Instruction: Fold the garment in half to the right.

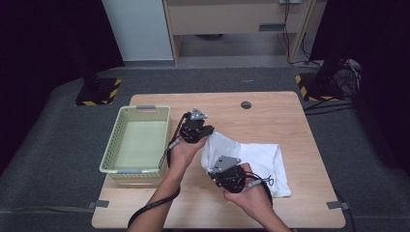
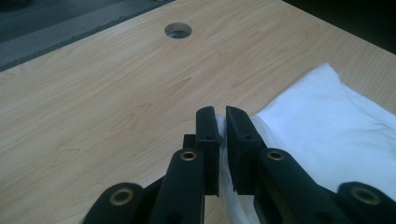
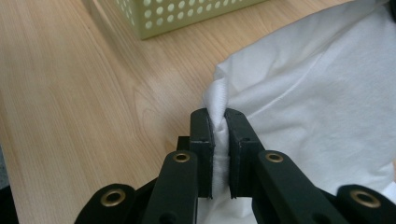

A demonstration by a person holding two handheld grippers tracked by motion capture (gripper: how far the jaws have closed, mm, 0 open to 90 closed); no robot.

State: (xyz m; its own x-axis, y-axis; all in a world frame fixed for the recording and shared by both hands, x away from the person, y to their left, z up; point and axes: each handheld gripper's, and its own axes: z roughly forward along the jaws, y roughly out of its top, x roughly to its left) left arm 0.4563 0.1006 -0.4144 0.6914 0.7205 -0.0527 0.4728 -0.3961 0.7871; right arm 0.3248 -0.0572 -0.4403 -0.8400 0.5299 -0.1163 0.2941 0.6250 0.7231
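From the high view I see a white cloth [image 1: 256,159] lying on the wooden surface [image 1: 270,116], right of the middle. A green basket [image 1: 138,140] sits near its left side. My left gripper [image 1: 202,131] is at the cloth's far left corner. My right gripper [image 1: 227,175] is at its near left edge. Both hands come in from the bottom.

In the left gripper view, my jaws are pinched on a thin bit of the cloth [image 2: 327,135]. The rest of it spreads out to the right. A round hole [image 2: 178,30] is far off in the surface.

In the right gripper view, my jaws squeeze a bunched fold of the cloth [image 3: 308,93]. The basket [image 3: 187,14] is at the top, apart from the cloth.
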